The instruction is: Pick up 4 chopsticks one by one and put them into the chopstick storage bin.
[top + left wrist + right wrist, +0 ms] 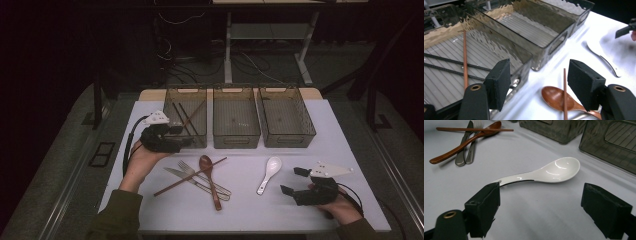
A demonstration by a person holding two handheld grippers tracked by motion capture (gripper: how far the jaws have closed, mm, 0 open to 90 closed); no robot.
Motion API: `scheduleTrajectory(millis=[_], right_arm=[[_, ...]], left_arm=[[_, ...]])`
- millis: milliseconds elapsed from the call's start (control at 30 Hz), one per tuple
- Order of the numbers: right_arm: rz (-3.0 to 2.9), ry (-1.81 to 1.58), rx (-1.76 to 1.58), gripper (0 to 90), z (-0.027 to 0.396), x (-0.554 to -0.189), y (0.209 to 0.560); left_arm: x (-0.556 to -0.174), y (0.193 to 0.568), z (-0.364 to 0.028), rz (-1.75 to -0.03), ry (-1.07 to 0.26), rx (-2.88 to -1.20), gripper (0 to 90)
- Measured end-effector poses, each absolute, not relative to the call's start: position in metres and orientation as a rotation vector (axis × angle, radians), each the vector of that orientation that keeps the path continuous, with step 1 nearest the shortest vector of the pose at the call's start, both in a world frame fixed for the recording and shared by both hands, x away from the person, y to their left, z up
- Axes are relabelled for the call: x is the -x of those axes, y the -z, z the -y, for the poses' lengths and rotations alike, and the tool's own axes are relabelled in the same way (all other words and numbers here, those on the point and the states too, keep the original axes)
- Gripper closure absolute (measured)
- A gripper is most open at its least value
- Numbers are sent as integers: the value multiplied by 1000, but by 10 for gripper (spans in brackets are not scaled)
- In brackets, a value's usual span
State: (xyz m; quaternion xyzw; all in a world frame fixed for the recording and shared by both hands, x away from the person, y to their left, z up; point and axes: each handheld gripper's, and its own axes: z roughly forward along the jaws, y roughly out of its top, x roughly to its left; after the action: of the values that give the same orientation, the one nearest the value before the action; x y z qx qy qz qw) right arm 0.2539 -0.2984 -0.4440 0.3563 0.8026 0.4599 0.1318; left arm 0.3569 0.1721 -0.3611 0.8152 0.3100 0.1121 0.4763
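Note:
My left gripper point(184, 135) point(539, 82) hovers open at the front right corner of the left bin point(172, 95), with nothing between its pads. That bin holds two black chopsticks point(449, 61) and a brown chopstick point(464, 57). On the table lie a wooden spoon point(207, 167) point(554, 96), a second brown chopstick point(175, 185) point(564, 87) across it, a fork point(187, 167) and a knife point(172, 172). A white ceramic spoon point(270, 170) point(549, 171) lies just ahead of my right gripper point(294, 181) point(539, 205), which is open and holds nothing.
Two more smoked plastic bins, the middle one point(236, 140) and the right one point(287, 141), stand in a row at the back of the white table point(240, 205). Past the table's far edge are a desk frame and cables on the floor.

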Motion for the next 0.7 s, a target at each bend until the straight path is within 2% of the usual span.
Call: scheduleTrajectory(millis=[200,400,700], right_arm=[[-2329,-1333,-1036,153,298,-254,444],[-2326,-1332,-1036,153,299,-254,444],[-2326,-1332,-1034,153,298,-253,443]], left_arm=[[-339,374,-174,-729,-246,-2011,342],[-321,386,-177,-724,-242,-2011,387],[-300,406,-181,-720,-237,-2044,547]])
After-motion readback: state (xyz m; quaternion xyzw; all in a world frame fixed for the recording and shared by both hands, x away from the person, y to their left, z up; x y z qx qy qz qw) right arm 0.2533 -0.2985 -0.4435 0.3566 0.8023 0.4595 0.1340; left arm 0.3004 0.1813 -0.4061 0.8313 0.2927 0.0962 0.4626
